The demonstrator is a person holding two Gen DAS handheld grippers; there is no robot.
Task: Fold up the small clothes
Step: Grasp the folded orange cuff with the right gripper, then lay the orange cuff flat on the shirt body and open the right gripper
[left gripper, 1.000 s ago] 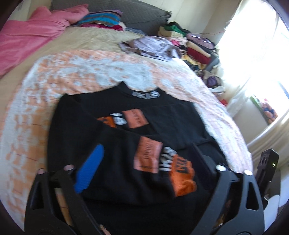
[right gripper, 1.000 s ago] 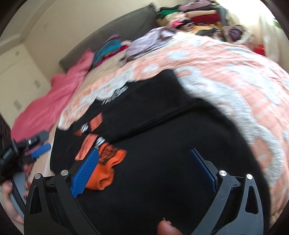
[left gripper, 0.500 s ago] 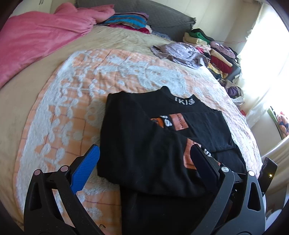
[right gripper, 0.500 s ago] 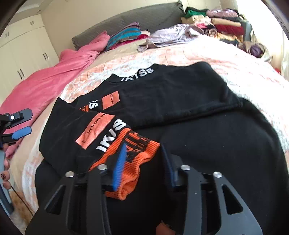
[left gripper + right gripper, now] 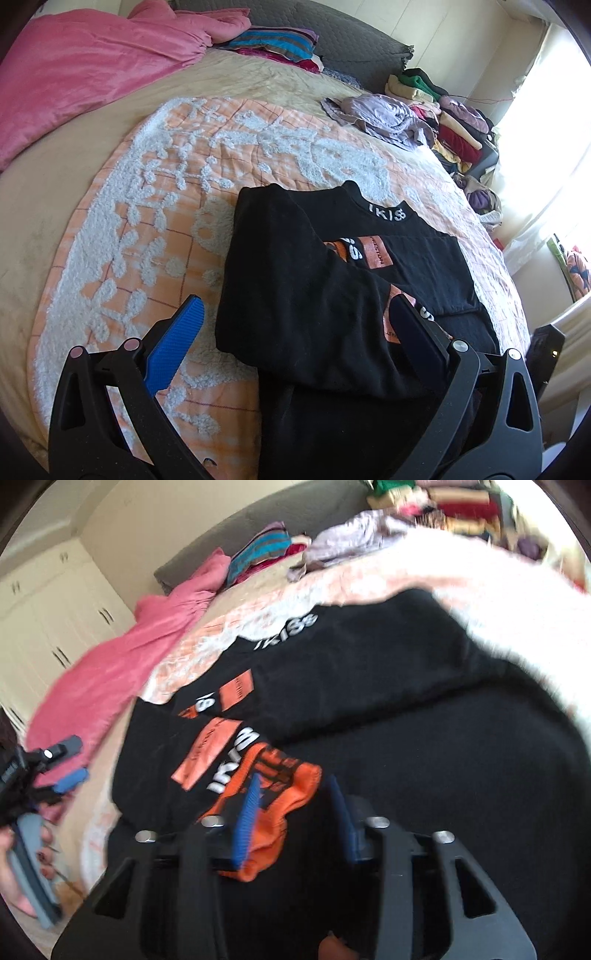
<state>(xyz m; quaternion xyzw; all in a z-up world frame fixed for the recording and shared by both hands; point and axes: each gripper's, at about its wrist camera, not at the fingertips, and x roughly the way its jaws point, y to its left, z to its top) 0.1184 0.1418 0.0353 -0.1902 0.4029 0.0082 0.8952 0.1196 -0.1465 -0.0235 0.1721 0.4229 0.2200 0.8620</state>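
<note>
Bedroom, bed (image 5: 122, 122) covered with an orange-and-white blanket (image 5: 147, 206), pink duvet (image 5: 81, 62) at the far side, stacks of folded clothes (image 5: 454, 114) by the window. Black sweatshirt (image 5: 314, 295) lies flat on the blanket, collar away from the cameras. Both sleeves look folded in across the chest; orange cuff (image 5: 273, 805) of one sits on top near the hem side. Left tool (image 5: 295, 332) hovers over the sweatshirt's left edge, jaws wide apart, nothing in them. Right tool (image 5: 291, 808) sits right at the orange cuff, jaws partly apart and opening; cuff is between the pads, but blur makes contact unclear, looks like letting go. My read: sleeve folds done, body fold hem-to-collar left, then stacking.
</note>
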